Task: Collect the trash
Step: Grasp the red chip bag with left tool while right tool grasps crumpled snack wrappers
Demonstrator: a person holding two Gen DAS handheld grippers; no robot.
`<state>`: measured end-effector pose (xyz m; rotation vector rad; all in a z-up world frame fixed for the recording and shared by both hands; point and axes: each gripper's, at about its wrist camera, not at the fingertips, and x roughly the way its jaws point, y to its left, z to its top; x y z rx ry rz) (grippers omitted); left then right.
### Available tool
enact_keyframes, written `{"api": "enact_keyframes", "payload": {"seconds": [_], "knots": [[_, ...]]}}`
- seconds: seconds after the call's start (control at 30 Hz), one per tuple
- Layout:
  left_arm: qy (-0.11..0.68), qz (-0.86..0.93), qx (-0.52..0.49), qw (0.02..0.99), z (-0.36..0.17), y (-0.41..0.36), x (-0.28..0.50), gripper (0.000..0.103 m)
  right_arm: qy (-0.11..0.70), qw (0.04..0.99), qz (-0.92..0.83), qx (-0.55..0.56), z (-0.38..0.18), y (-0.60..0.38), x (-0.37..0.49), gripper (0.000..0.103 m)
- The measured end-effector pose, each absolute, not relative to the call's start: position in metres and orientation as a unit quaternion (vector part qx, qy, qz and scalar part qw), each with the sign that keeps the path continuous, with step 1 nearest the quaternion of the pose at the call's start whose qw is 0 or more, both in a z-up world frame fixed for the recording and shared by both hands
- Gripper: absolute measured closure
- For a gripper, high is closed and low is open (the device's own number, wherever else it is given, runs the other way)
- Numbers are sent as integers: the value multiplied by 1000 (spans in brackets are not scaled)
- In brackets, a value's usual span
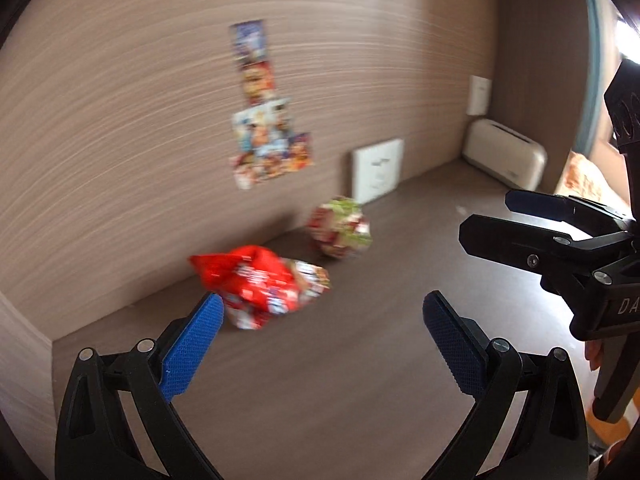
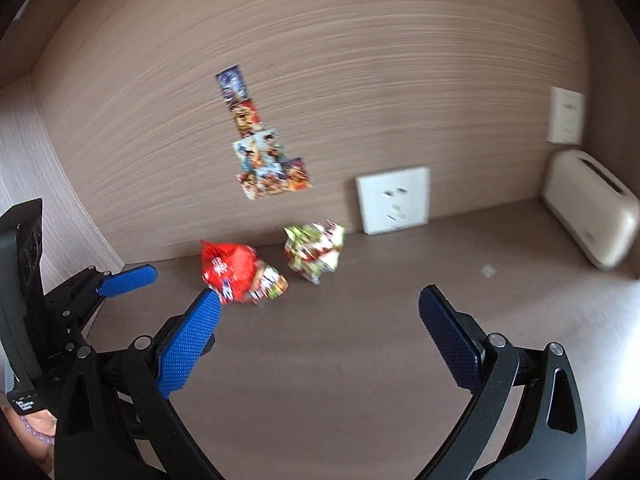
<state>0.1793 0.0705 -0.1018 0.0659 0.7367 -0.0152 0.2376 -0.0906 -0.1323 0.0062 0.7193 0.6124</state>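
1. Trash count: two pieces. One red crumpled wrapper [image 1: 260, 284] and one green-and-red crumpled wrapper [image 1: 340, 227] lie near each other on the brown desk surface [image 1: 320, 380], by the back wall.
2. Left gripper [image 1: 322, 316]: fingers spread wide, holding nothing; left fingertip [image 1: 210, 312] just before the red wrapper.
3. Right gripper [image 2: 320, 314]: fingers likewise apart, empty.
4. Surroundings: wood-grain wall [image 2: 360, 60] with stickers [image 2: 260, 152], one white socket [image 2: 394, 200], one beige toaster [image 2: 592, 216].
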Motion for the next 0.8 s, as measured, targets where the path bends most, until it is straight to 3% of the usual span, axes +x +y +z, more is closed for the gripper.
{"api": "enact_keyframes", "payload": {"seconds": [0.33, 0.6, 0.77, 0.8], "knots": [[358, 32, 15, 933, -117, 119, 221, 5, 353, 884, 304, -33, -154, -27, 287, 4], [412, 30, -6, 911, -151, 137, 268, 6, 388, 881, 265, -48, -193, 6, 333, 4], [436, 19, -36, 899, -171, 138, 279, 21, 409, 875, 248, -71, -214, 19, 345, 5], [436, 18, -49, 898, -174, 138, 279, 23, 411, 875, 248, -67, -216, 19, 346, 12]]}}
